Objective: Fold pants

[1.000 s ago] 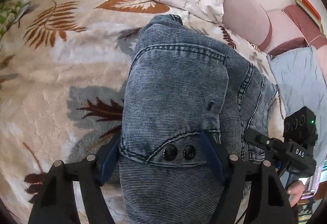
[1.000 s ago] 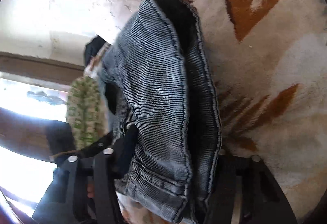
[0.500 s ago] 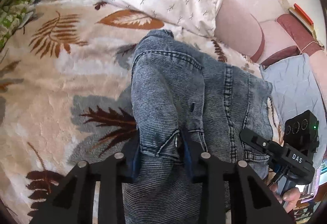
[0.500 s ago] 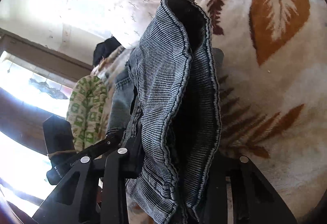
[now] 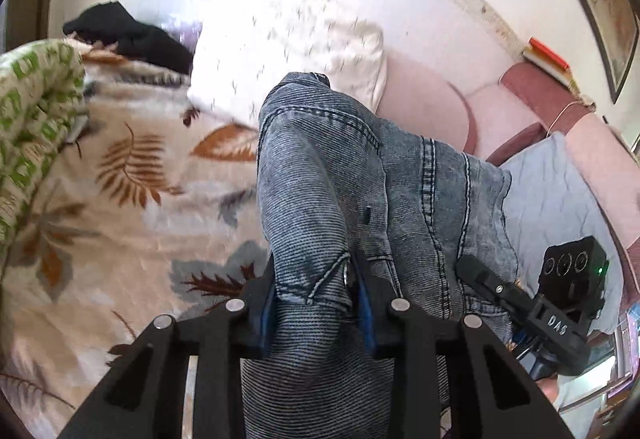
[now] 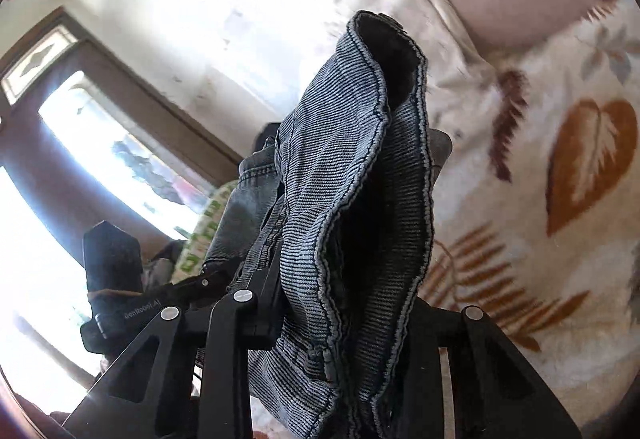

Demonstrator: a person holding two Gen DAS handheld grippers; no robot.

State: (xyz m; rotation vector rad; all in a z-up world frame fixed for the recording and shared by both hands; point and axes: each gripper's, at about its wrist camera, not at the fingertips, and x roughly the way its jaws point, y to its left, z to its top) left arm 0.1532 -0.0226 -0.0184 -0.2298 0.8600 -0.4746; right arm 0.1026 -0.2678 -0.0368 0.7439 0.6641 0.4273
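Observation:
The pants are blue-grey washed jeans (image 5: 320, 175), held up off a cream blanket with brown leaf print (image 5: 132, 175). My left gripper (image 5: 316, 299) is shut on the waistband by the metal buttons, the denim bunched between its blue pads. My right gripper (image 6: 344, 315) is shut on another thick, doubled edge of the jeans (image 6: 344, 167), which rises in front of the camera and hides the fingertips. The right gripper also shows at the lower right of the left wrist view (image 5: 560, 303), close beside the jeans.
A white sprigged pillow (image 5: 296, 47) and a pink headboard (image 5: 432, 111) lie beyond the jeans. A green-patterned cloth (image 5: 32, 107) and a black garment (image 5: 124, 35) lie at the left. A grey-blue cloth (image 5: 560, 191) lies at the right. A bright window (image 6: 104, 167) shows at the left.
My left gripper closed on the waistband, from wide open a second ago. Both grippers have lifted and tilted up, raising the jeans off the blanket so wall and window now show.

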